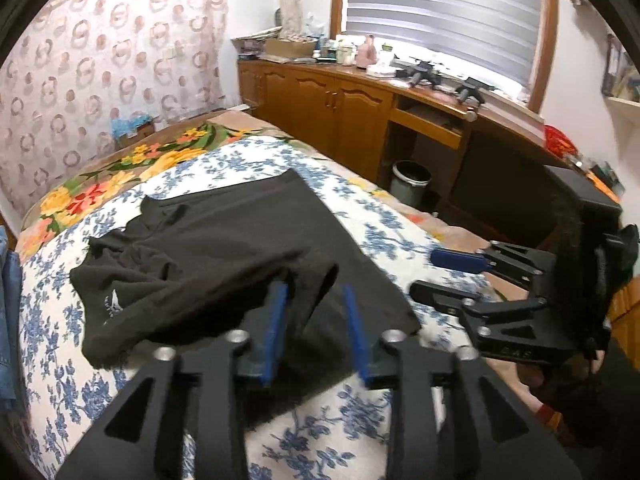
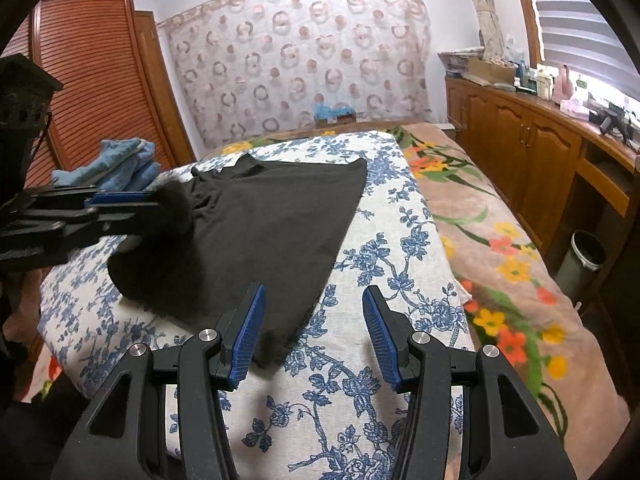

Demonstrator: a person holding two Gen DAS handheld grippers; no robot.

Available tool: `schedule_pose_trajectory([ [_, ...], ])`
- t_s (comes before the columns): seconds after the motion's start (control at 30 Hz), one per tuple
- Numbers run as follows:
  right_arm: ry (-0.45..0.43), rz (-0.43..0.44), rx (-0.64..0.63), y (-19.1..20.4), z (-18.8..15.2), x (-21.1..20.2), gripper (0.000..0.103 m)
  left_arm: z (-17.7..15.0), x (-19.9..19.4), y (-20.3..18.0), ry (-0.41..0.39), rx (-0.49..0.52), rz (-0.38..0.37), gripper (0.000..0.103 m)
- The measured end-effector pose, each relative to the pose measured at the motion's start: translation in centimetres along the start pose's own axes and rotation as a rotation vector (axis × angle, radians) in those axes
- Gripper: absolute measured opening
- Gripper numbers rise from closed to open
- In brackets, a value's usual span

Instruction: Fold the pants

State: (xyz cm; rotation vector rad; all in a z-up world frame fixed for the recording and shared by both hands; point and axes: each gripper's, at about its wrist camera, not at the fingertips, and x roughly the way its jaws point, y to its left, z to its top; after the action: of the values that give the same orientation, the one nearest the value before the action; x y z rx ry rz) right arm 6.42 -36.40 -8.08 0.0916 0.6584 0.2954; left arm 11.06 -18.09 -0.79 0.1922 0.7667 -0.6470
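Note:
Black pants (image 1: 224, 248) lie on a blue-flowered white cloth (image 1: 52, 344) on the bed, partly folded and bunched at the near end. My left gripper (image 1: 316, 304) has its blue pads apart with a raised fold of the pants draped between them. In the right wrist view the left gripper (image 2: 160, 216) sits at the pants' (image 2: 260, 232) left edge with fabric bunched at its tips. My right gripper (image 2: 314, 332) is open and empty over the pants' near corner; it also shows in the left wrist view (image 1: 424, 276) beside the pants.
A floral blanket (image 2: 500, 240) covers the bed. Wooden cabinets (image 1: 332, 120) with a cluttered top line the window side, a bin (image 1: 410, 184) below. Blue folded clothes (image 2: 120, 164) lie at the bed's far left. A slatted wardrobe (image 2: 96, 80) stands behind.

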Motion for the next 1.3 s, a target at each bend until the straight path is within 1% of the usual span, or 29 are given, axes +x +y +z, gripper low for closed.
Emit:
schedule_pose_trajectory([
  [0.13, -0.001, -0.001, -0.005, 0.3, 0.1, 0.1, 0.051, -0.2, -0.9, -0.3, -0.018, 0.006, 0.001, 0.043],
  [0.3, -0.007, 0.006, -0.01, 0.7, 0.3, 0.1, 0.051, -0.7, -1.4, 0.6, -0.026, -0.012, 0.037, 0.044],
  [0.4, -0.012, 0.015, -0.019, 1.2, 0.5, 0.2, 0.051, -1.2, -1.3, 1.4, -0.03, -0.027, 0.079, 0.044],
  [0.47, -0.018, 0.029, -0.024, 1.6, 0.8, 0.4, 0.051, -1.7, -1.2, 2.2, -0.027, -0.044, 0.085, 0.044],
  [0.53, -0.021, 0.048, -0.028, 1.9, 1.2, 0.8, 0.047, -2.2, -1.1, 3.0, -0.022, -0.063, 0.088, 0.044],
  [0.63, -0.016, 0.078, -0.034, 2.6, 2.0, 1.8, 0.045, -2.9, -0.8, 4.1, -0.014, -0.086, 0.105, 0.044],
  [0.73, 0.003, 0.112, -0.036, 3.4, 2.8, 3.2, 0.043, -3.7, -0.7, 5.2, -0.009, -0.117, 0.119, 0.044],
  [0.83, 0.027, 0.128, -0.049, 4.2, 3.1, 4.3, 0.041, -4.5, -0.8, 6.3, -0.004, -0.14, 0.134, 0.044],
  [0.97, 0.073, 0.125, -0.069, 5.0, 3.2, 5.9, 0.039, -5.4, -0.9, 7.6, 0.001, -0.17, 0.15, 0.044],
  [1.1, 0.1, 0.127, -0.07, 5.0, 3.1, 6.3, 0.037, -6.0, -1.0, 8.5, 0.005, -0.191, 0.163, 0.044],
  [1.17, 0.115, 0.137, -0.075, 5.2, 3.1, 6.5, 0.031, -6.2, -0.9, 8.9, 0.007, -0.203, 0.167, 0.044],
  [1.2, 0.124, 0.143, -0.077, 5.3, 3.1, 6.7, 0.021, -6.4, -0.9, 9.0, 0.008, -0.207, 0.17, 0.044],
  [1.23, 0.13, 0.147, -0.081, 5.4, 3.1, 6.8, 0.014, -6.5, -0.9, 9.1, 0.009, -0.208, 0.172, 0.044],
  [1.3, 0.126, 0.164, -0.087, 5.7, 3.1, 6.6, 0.008, -6.8, -0.9, 9.3, 0.01, -0.21, 0.176, 0.044],
])
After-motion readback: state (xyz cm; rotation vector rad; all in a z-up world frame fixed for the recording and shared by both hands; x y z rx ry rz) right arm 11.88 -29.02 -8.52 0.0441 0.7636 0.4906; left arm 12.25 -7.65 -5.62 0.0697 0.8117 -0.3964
